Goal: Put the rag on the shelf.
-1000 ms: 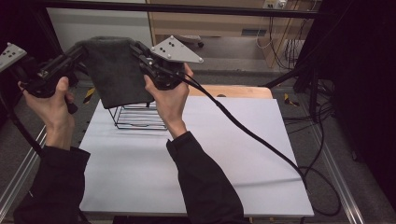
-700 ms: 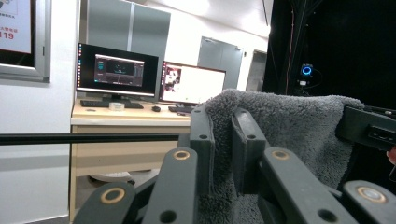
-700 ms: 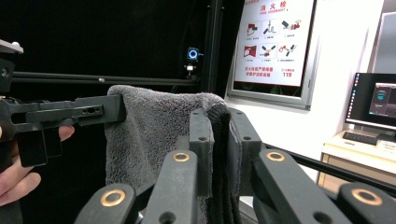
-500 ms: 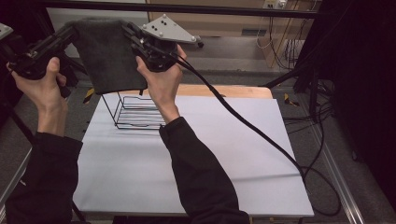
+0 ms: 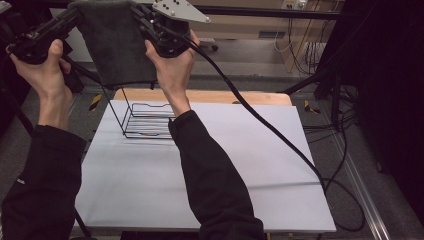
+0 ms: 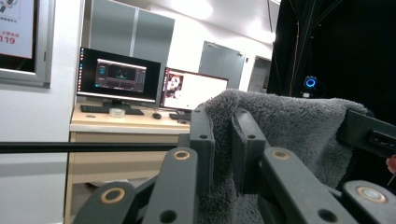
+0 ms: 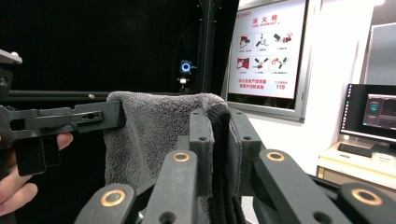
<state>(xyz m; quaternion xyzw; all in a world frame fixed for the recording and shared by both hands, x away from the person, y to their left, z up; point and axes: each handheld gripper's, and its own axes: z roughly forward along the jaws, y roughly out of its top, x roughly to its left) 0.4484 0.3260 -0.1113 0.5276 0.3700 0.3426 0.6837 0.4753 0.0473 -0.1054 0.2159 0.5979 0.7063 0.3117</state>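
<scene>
A dark grey towel (image 5: 117, 45) hangs stretched between my two grippers, high above the far left of the table. My left gripper (image 5: 75, 14) is shut on the towel's top left corner, and my right gripper (image 5: 137, 12) is shut on its top right corner. In the left gripper view the fluffy towel (image 6: 289, 126) is pinched between the jaws of my left gripper (image 6: 223, 140). In the right gripper view the towel (image 7: 149, 135) is folded between the jaws of my right gripper (image 7: 222, 140), with the other gripper (image 7: 70, 119) holding the far corner. The towel's lower edge hangs just above a black wire rack (image 5: 147, 120).
The wire rack stands on the white table (image 5: 225, 175) at its far left. A wooden board (image 5: 235, 96) runs along the table's back edge. A black cable (image 5: 270, 130) trails from my right gripper across the table to the right. Desks with monitors (image 6: 119, 77) stand beyond.
Both hands have risen with the towel held between them, lifting it from just over the rack to near the top of the high view.
</scene>
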